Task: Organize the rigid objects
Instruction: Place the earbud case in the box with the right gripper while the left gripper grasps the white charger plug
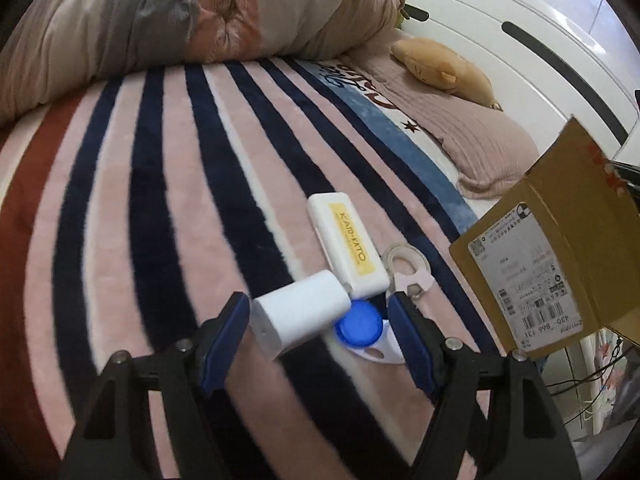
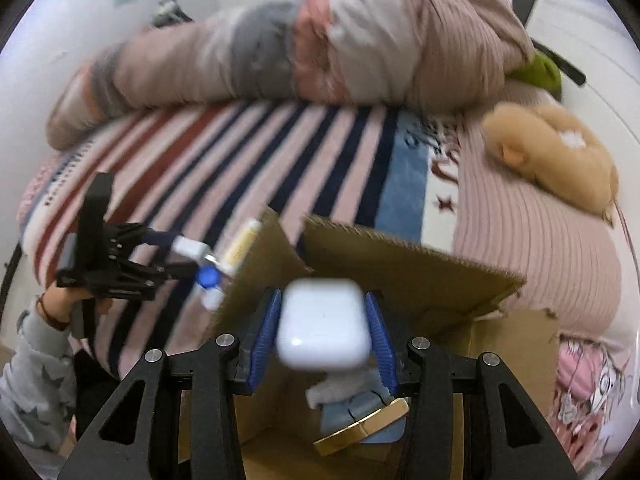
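So the right gripper point(image 2: 325, 330) has a white earbud case point(image 2: 324, 326) sitting between its blue pads, directly over the open cardboard box point(image 2: 420, 276). Too blurry to say if the pads are pressing on it or have let go, honestly. Below it in the box there's already a gold-edged flat thing point(image 2: 362, 430) and some blue stuff, so I'd guess this is the drop spot.

The left gripper point(image 1: 320, 314) is spread apart, straddling a white charger plug point(image 1: 298, 318) on the striped blanket point(image 1: 160, 200), not squeezing it. Just past it lie the blue-capped contact lens case point(image 1: 358, 326), a KATO-KATO box point(image 1: 347, 248) and a tape ring point(image 1: 408, 268).
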### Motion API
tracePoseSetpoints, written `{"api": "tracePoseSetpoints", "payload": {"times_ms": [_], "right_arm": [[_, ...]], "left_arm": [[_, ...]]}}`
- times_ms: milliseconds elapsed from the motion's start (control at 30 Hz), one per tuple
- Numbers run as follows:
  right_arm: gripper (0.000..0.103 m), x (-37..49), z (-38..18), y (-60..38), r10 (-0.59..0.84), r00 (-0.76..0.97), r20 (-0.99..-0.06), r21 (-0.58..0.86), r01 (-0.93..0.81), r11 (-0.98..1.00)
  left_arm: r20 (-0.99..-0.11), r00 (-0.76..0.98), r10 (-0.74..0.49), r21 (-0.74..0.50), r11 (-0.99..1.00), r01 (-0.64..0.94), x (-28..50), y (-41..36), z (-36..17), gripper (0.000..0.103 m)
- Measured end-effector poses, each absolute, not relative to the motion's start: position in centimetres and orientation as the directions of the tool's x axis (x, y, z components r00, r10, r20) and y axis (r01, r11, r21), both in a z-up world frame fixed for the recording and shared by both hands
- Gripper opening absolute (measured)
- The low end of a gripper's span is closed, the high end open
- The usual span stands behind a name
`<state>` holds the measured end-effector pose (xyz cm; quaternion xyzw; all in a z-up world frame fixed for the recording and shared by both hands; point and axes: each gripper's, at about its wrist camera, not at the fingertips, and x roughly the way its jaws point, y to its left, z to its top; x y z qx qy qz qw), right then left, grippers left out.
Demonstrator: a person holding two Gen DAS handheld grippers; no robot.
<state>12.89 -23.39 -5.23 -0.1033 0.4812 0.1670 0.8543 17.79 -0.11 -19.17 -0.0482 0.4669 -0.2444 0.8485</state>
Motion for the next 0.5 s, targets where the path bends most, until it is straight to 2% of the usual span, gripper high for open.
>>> {"api": "tracePoseSetpoints", "payload": {"times_ms": [33,100,167,233,500], "right_arm": [[0.052,12.7,-5.2,-23.5,0.185,0.486,-0.854,-0.019,-0.385,0.923],[0.062,12.1,-4.5,-23.9,0.198,0.511,-0.836,-0.017,-0.385,0.923],[0.063,12.1,-3.7,-24.0,0.207,0.53,-0.822,-0.017,-0.387,0.922],[0.063,11.3,-3.3,-23.9,0.229,0.543,-0.808,-0.006,-0.396,0.918],[0.063,8.8,-1.7,-22.2,0.282,0.588,-0.758,-0.012,-0.445,0.896]], "left_arm": [[-0.773,0.446,-0.45,-0.299,0.88,0.369,17.9,-0.3,-19.3,0.068],[-0.78,0.449,-0.436,-0.286,0.886,0.364,18.0,-0.5,-19.6,0.067],[-0.777,0.46,-0.429,-0.283,0.892,0.353,18.2,-0.3,-19.9,0.059],[-0.777,0.47,-0.419,-0.286,0.9,0.33,18.6,0.0,-20.2,0.047],[-0.757,0.499,-0.423,-0.3,0.902,0.31,18.8,0.7,-20.5,0.045]]}}
